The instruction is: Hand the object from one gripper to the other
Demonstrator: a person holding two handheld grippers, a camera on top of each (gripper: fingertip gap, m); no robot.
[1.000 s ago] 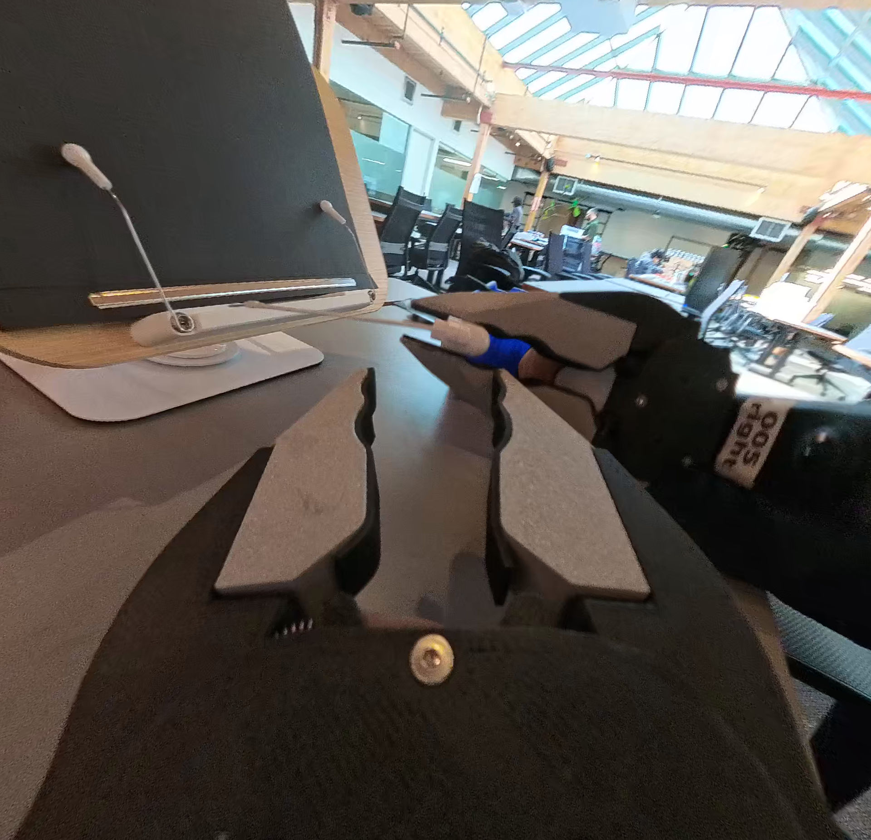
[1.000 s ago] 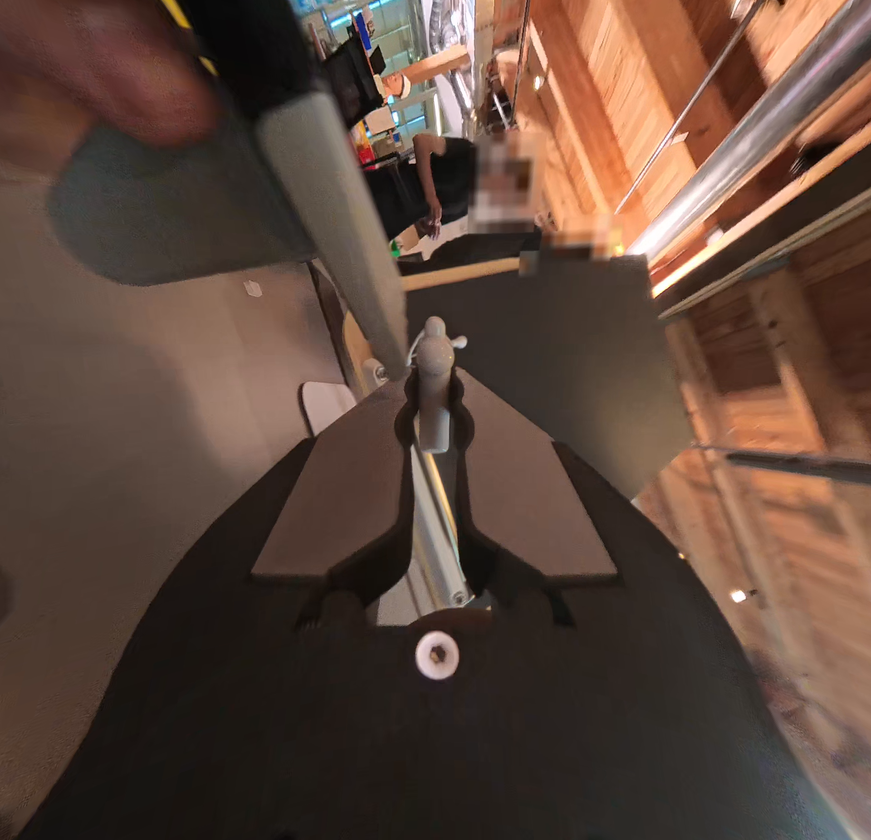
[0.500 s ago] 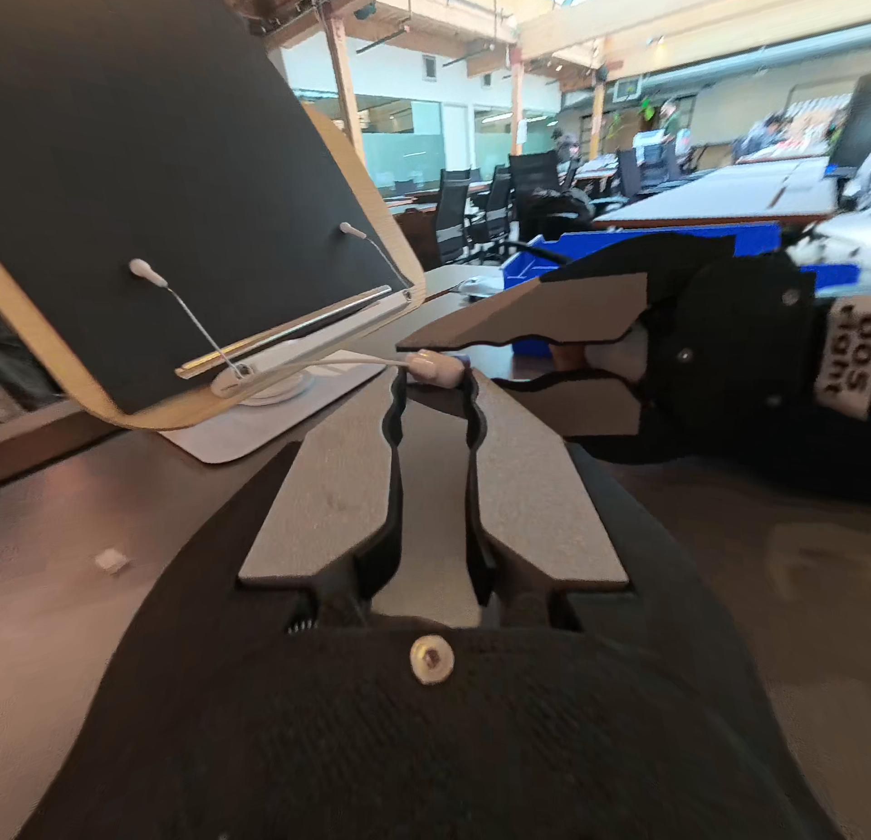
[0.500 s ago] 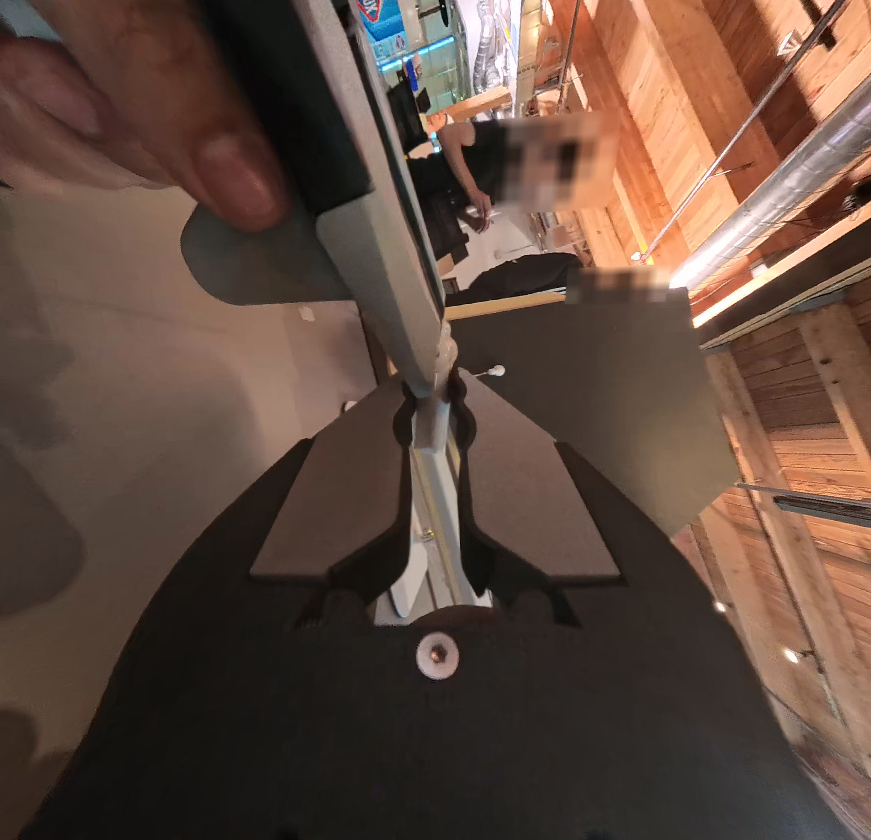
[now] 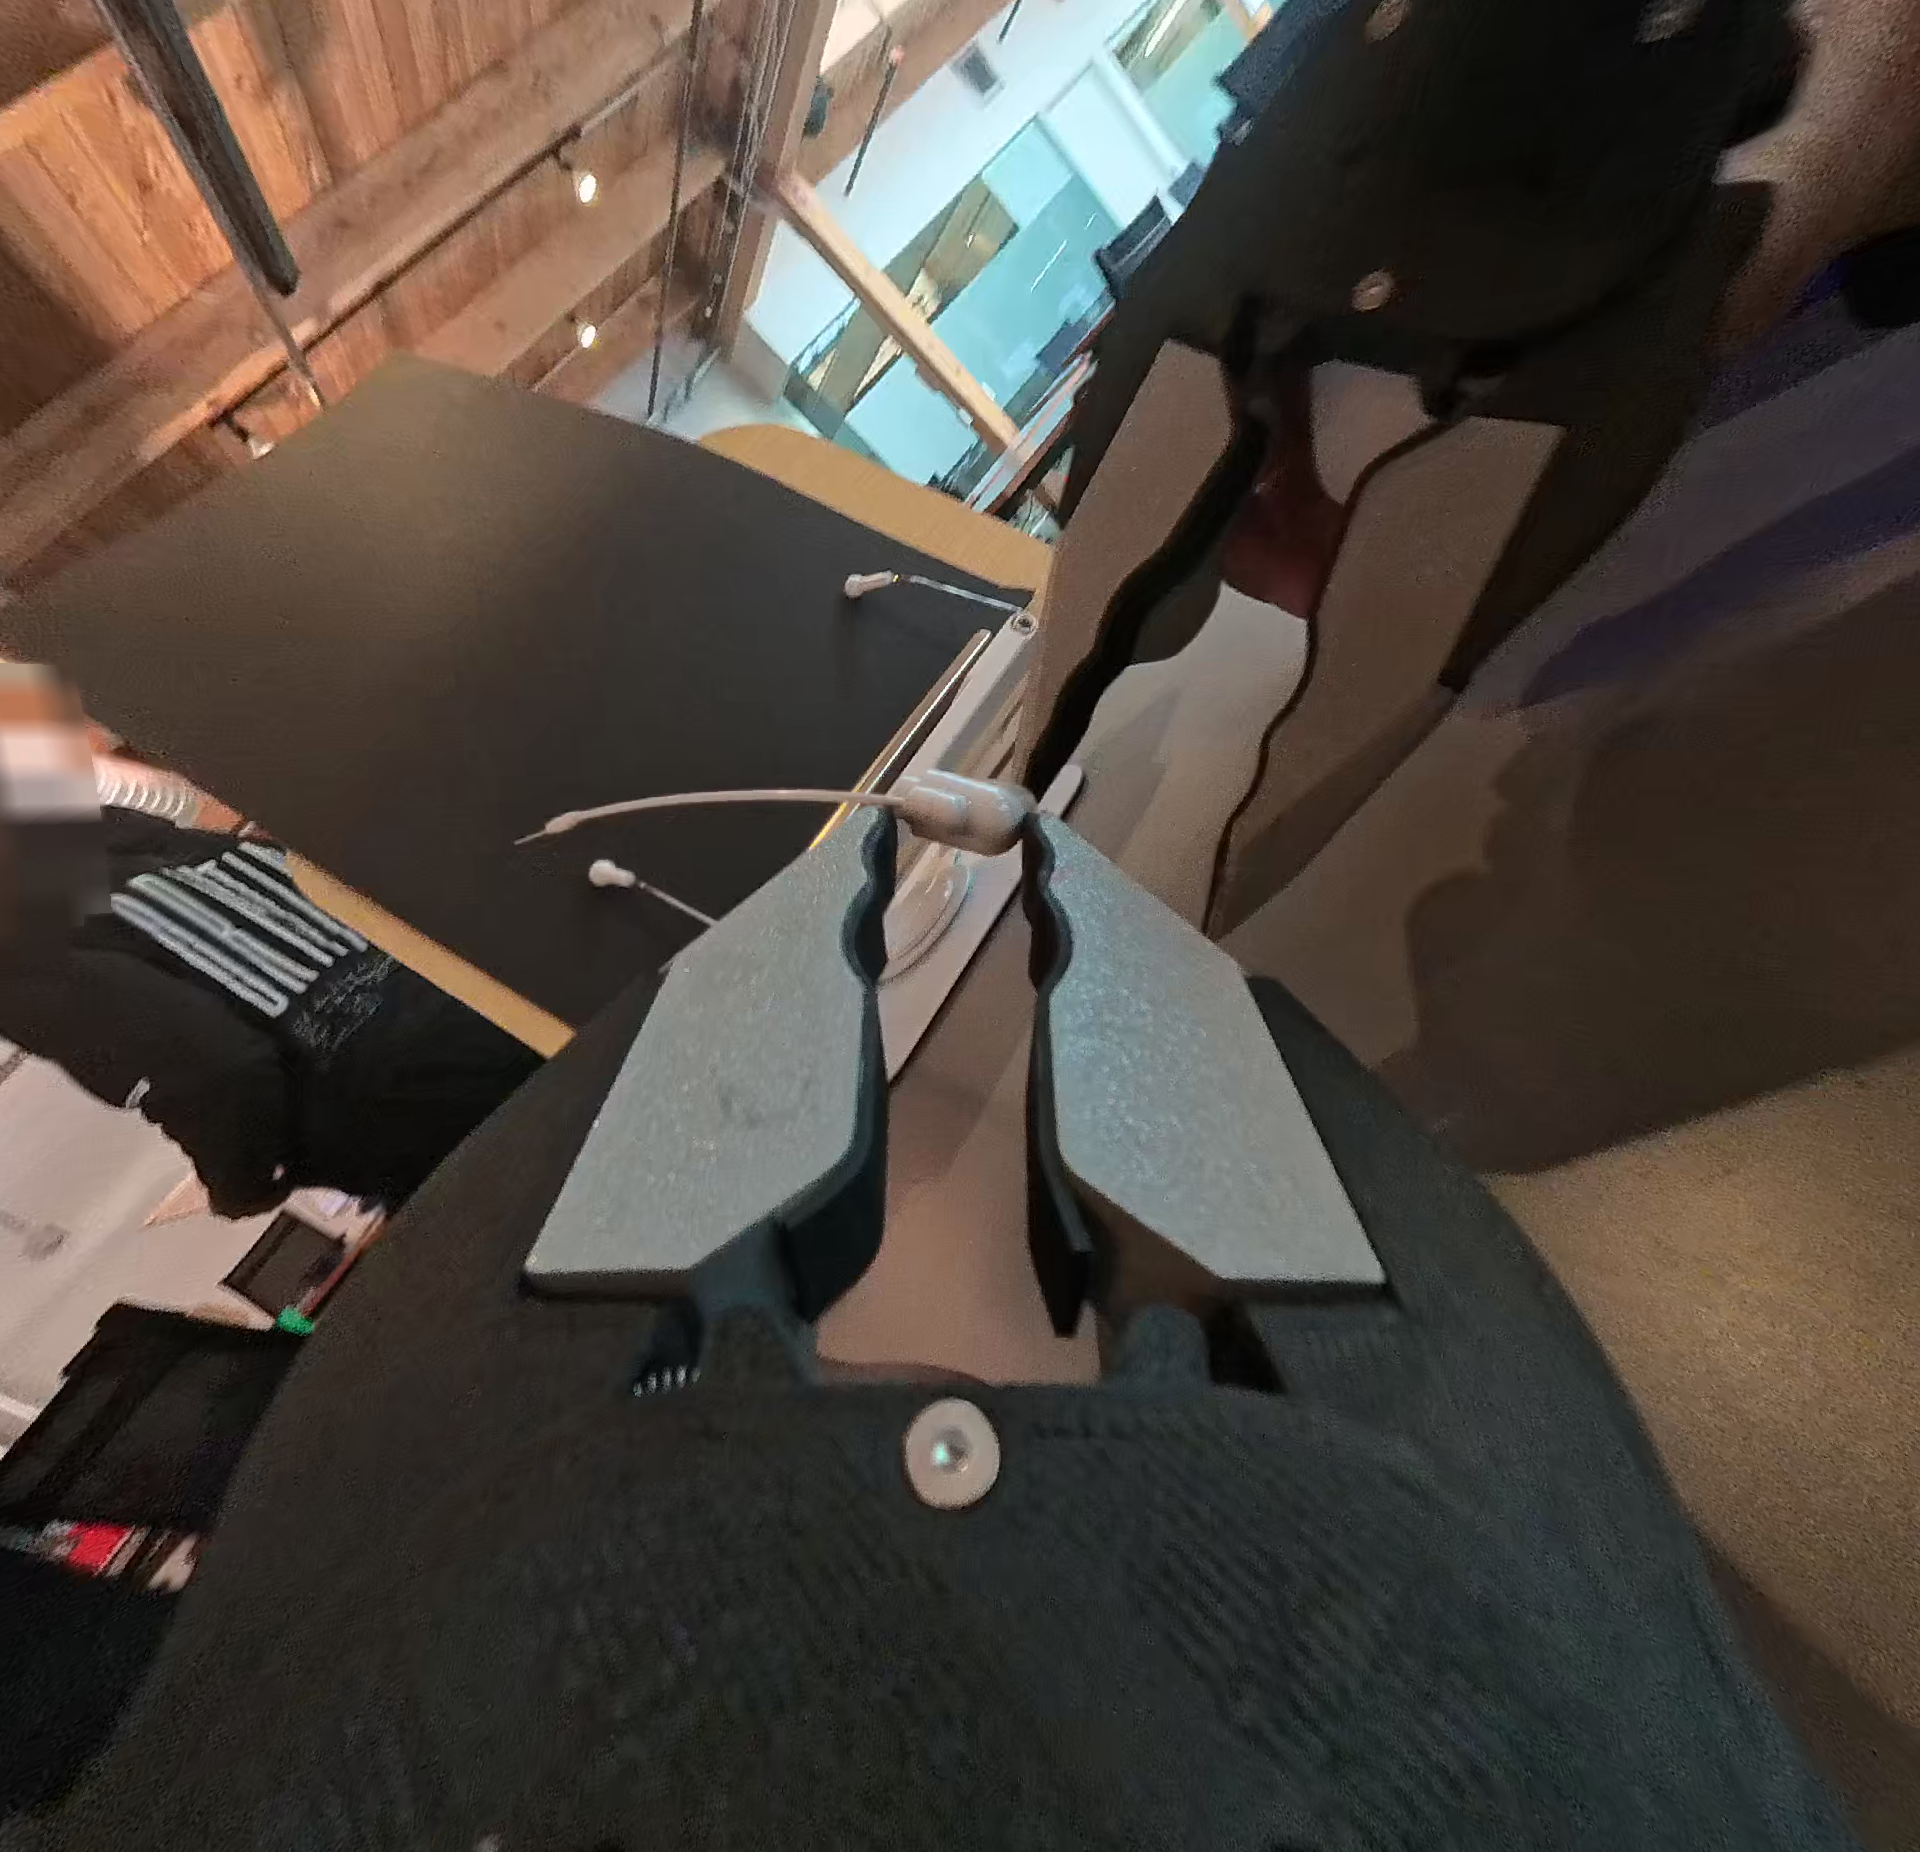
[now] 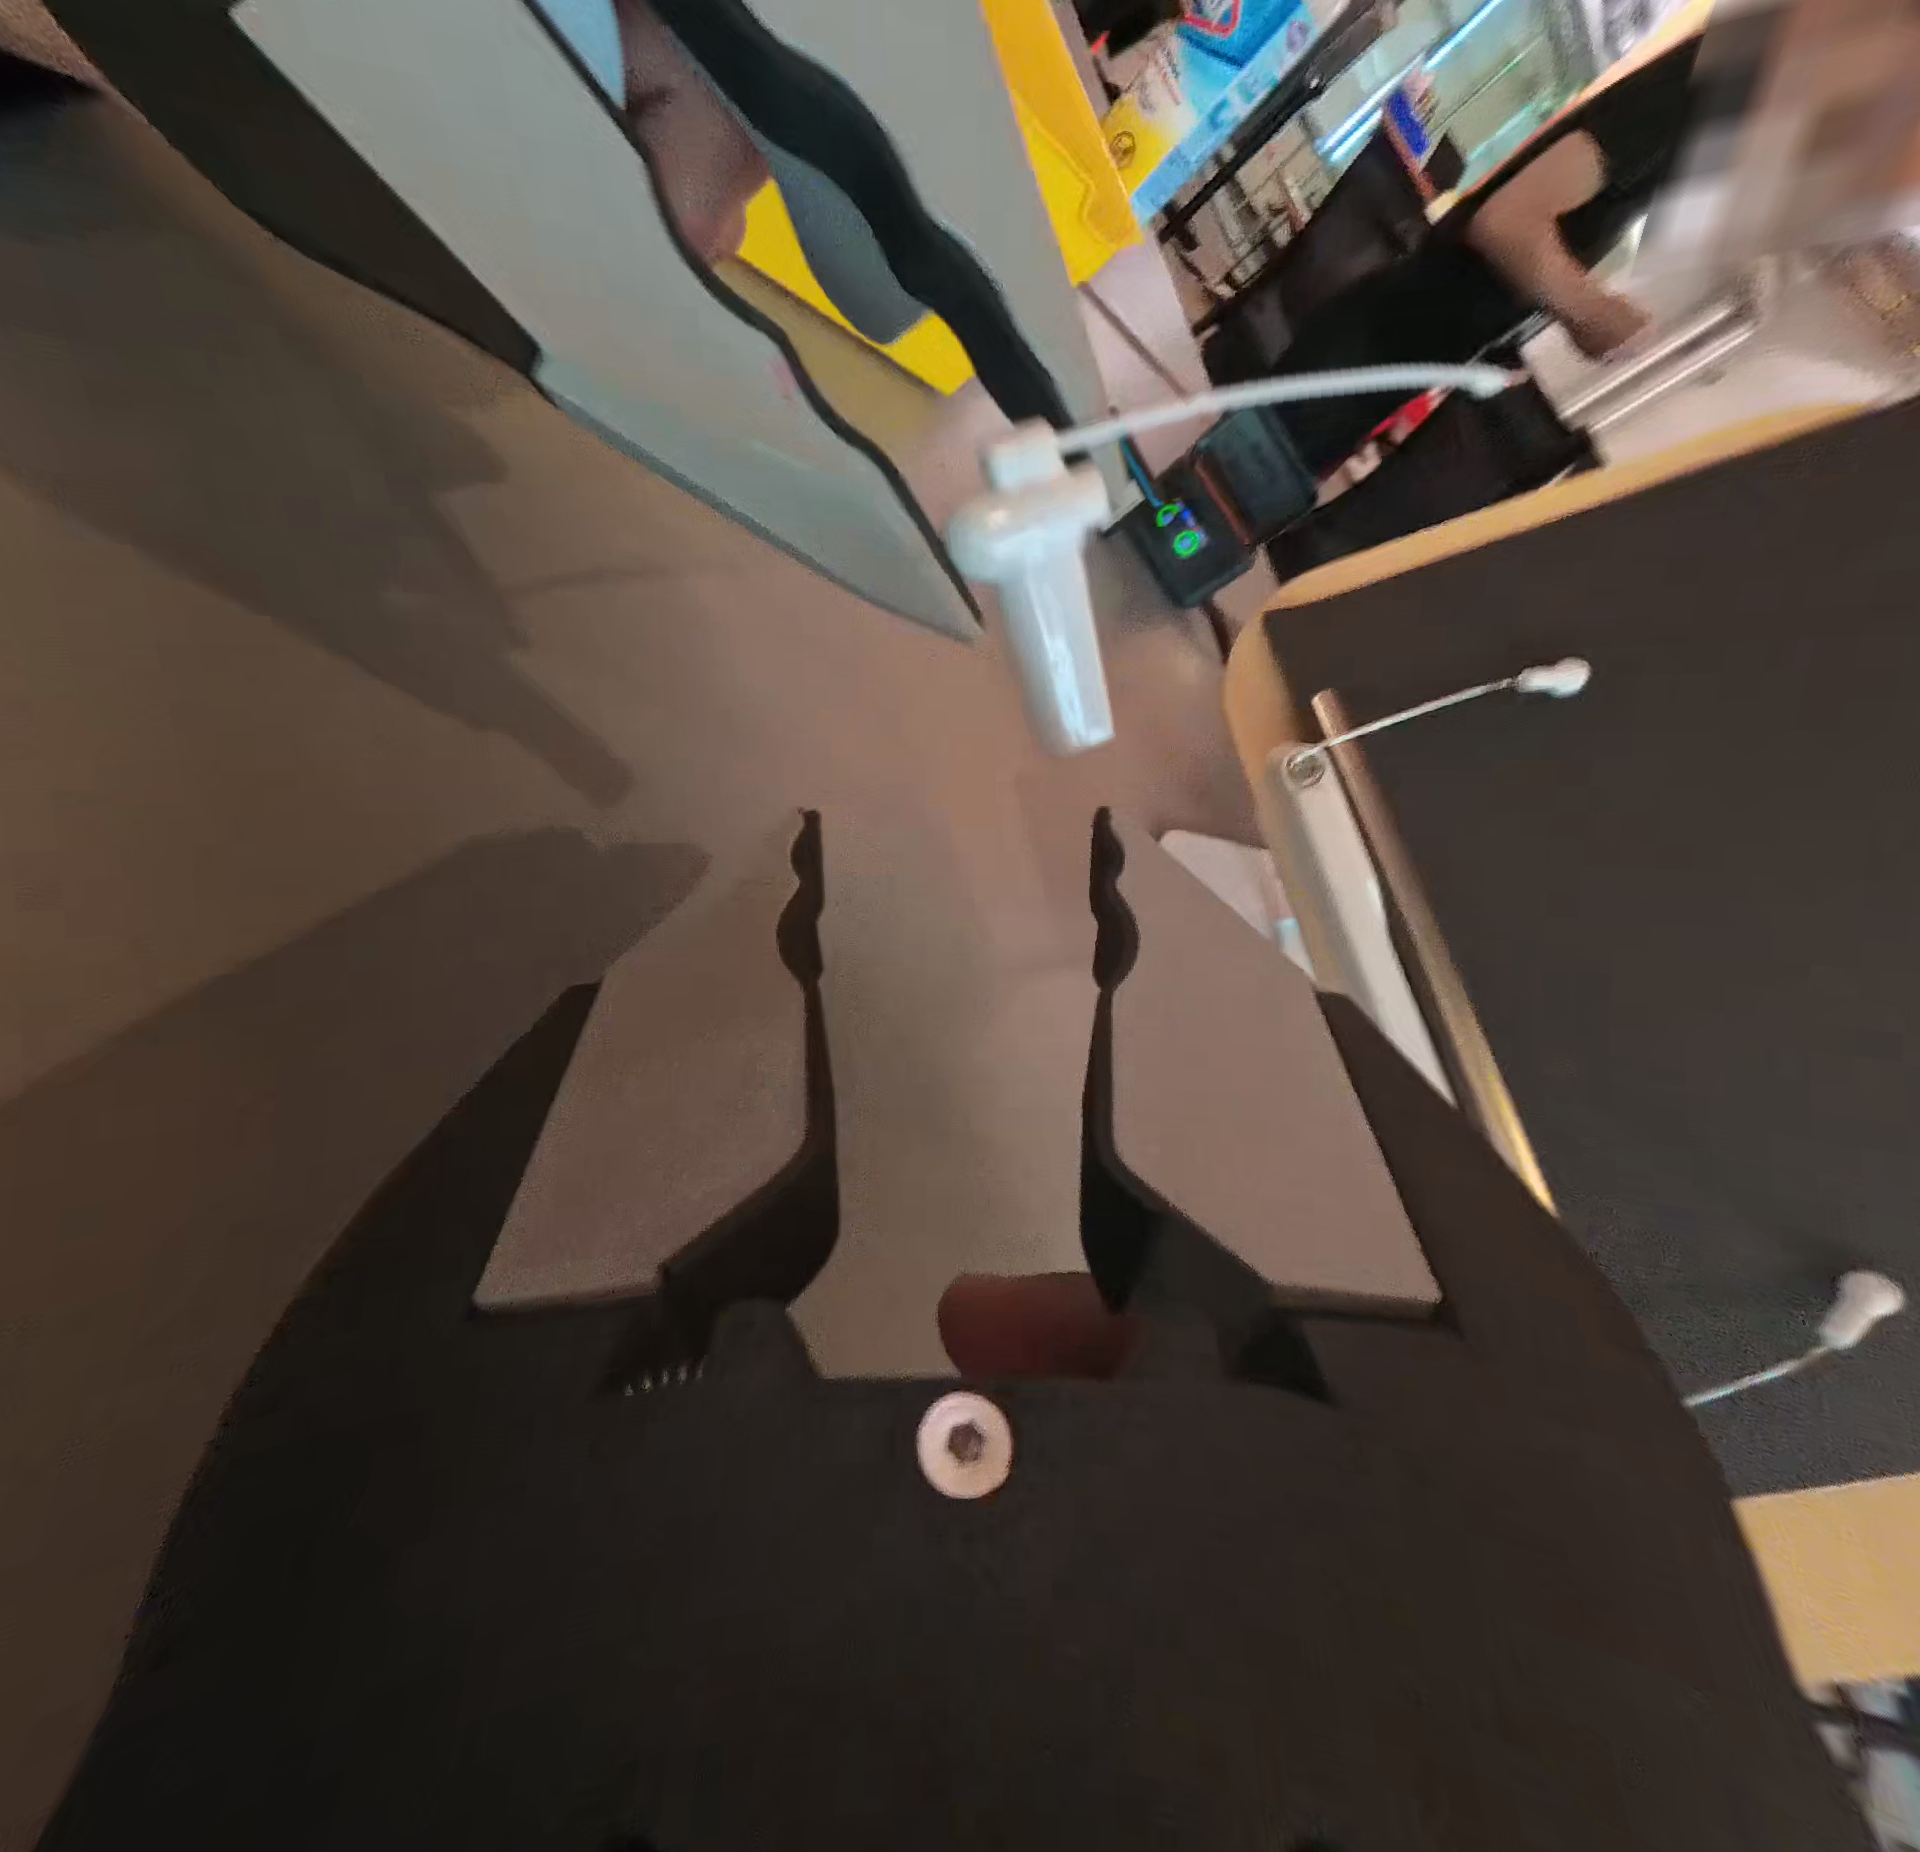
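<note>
The object is a small white plastic handle with a thin curved wire (image 5: 961, 813). My left gripper (image 5: 958, 831) is shut on the handle at its fingertips, and the wire sticks out to the left. My right gripper (image 5: 1132, 836) shows just beyond it, jaws apart and holding nothing. In the right wrist view my right gripper (image 6: 953, 836) is open and empty above the brown table. The white object (image 6: 1039, 597) hangs ahead of it, clear of its fingers, held at the tips of my left gripper's fingers (image 6: 675, 348).
A black book stand (image 5: 468, 607) with a wooden rim, white base and wire page holders stands on the brown table (image 6: 312, 763); it also shows in the right wrist view (image 6: 1610, 919). A small black device (image 6: 1205, 524) with green lights lies beyond. A person (image 5: 239, 1023) stands behind. The gap from one gripper's tips to the other's is roughly 5 centimetres.
The right gripper has let go of the white object, opened and drawn back. The left gripper has closed on it and now holds it alone. Both views have tilted.
</note>
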